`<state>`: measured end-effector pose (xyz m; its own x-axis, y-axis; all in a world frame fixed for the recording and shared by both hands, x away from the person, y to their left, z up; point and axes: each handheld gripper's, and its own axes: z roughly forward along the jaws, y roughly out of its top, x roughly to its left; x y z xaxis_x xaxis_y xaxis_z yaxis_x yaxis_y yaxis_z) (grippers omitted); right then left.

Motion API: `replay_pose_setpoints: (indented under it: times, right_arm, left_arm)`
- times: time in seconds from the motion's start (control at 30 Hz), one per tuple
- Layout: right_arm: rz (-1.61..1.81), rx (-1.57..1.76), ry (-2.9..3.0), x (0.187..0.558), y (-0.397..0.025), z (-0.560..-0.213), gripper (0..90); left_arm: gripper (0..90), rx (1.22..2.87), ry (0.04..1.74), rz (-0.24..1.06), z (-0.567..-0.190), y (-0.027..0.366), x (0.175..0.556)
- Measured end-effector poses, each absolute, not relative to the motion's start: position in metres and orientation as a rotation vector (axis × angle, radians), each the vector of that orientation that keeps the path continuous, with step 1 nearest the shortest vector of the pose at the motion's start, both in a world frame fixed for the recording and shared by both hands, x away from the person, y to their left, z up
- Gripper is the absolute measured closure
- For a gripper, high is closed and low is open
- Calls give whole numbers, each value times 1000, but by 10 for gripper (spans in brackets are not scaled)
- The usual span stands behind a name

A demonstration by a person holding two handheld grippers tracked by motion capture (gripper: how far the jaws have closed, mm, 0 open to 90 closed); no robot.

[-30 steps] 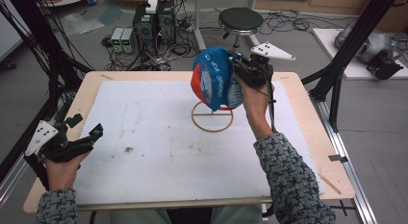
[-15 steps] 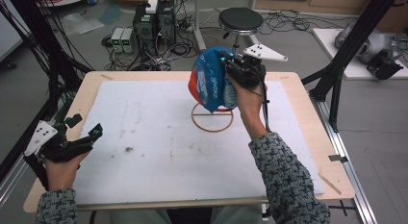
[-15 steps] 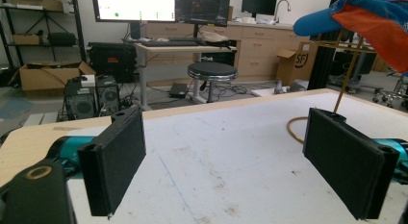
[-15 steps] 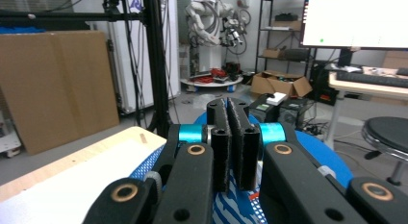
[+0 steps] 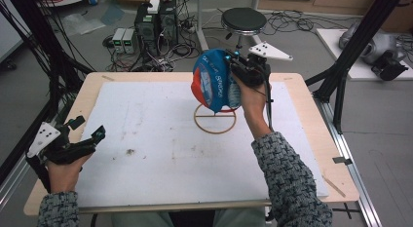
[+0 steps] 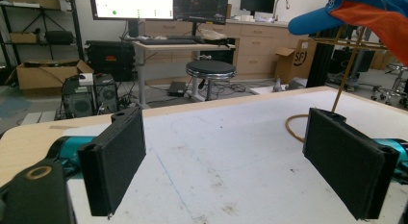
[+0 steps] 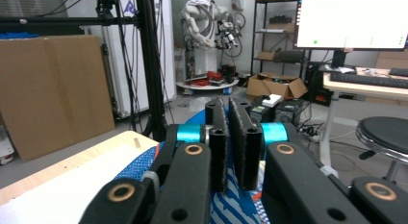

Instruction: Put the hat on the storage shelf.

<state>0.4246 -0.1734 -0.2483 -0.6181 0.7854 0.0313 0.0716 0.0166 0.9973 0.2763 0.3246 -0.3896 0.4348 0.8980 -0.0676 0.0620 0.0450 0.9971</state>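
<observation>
cap: blue with an orange underside and white lettering; we hold it up over the far middle of the desk, above the stand
stand: thin wooden ring on the white mat with an upright rod; the left gripper view shows the cap's brim at the rod's top, though we cannot tell if it rests there
right tongs: jaws pressed nearly together, pinching the cap's fabric at its far side; blue cloth shows under the jaws in the right gripper view
left tongs: spread wide, holding nothing, low over the desk's near left edge, well apart from the cap
</observation>
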Motion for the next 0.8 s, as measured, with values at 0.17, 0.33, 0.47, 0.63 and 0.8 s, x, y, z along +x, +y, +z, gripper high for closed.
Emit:
replay_pose_setpoints:
  times: [0.17, 0.33, 0.47, 0.63, 0.8]
  right_arm:
    - [1637, 880, 1748, 424, -174, -249, 839]
    - [1624, 895, 1766, 426, -174, -251, 837]
    - [1631, 891, 1761, 424, -175, -249, 822]
    - [1633, 881, 1746, 421, -178, -247, 761]
    - [1629, 885, 1720, 418, -183, -244, 716]
  left_arm:
    - [152, 1390, 928, 804, -390, 323, 277]
    - [152, 1385, 930, 802, -390, 324, 276]
    - [152, 1384, 930, 805, -389, 325, 276]
    - [152, 1385, 930, 806, -389, 325, 276]
    - [152, 1383, 929, 805, -389, 325, 276]
